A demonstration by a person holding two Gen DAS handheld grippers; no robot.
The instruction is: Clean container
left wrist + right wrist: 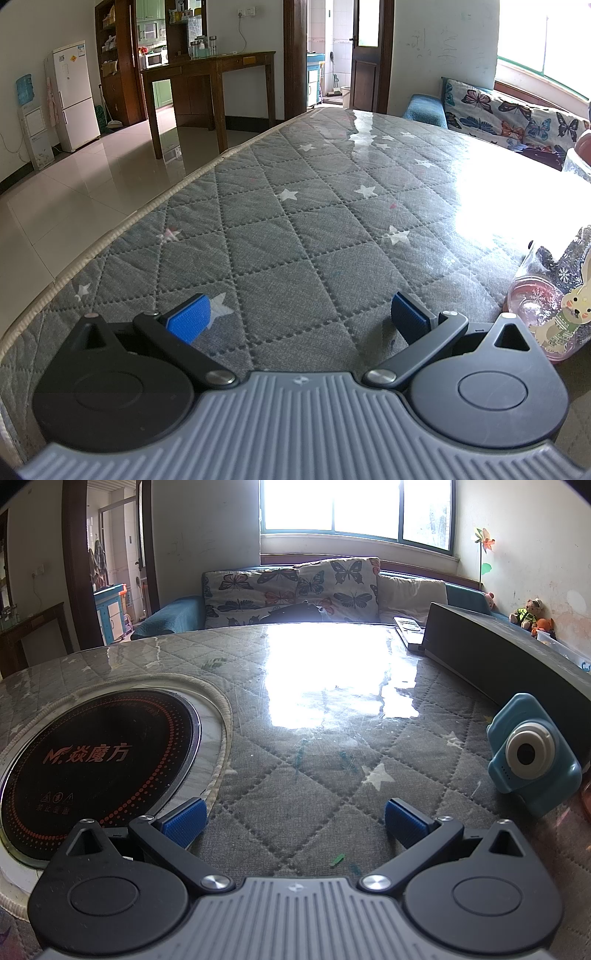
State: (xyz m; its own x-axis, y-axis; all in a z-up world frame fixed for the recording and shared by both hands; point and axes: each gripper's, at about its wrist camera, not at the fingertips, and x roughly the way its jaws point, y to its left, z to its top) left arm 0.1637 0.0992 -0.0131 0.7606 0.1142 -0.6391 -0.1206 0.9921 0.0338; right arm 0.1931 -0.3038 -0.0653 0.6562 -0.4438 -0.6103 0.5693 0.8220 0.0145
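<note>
A clear plastic container [554,302] with a pink base and a rabbit picture stands on the table at the right edge of the left wrist view. My left gripper [301,317] is open and empty, low over the grey quilted tablecloth [295,221], with the container just right of its right finger. My right gripper [295,821] is open and empty over the same cloth. The container does not show in the right wrist view.
A round black induction hob [96,760] is set into the table left of the right gripper. A blue toy camera [532,760] stands to its right, before a long dark box [509,657]. The table edge [122,229] runs along the left. A second jar [580,158] stands far right.
</note>
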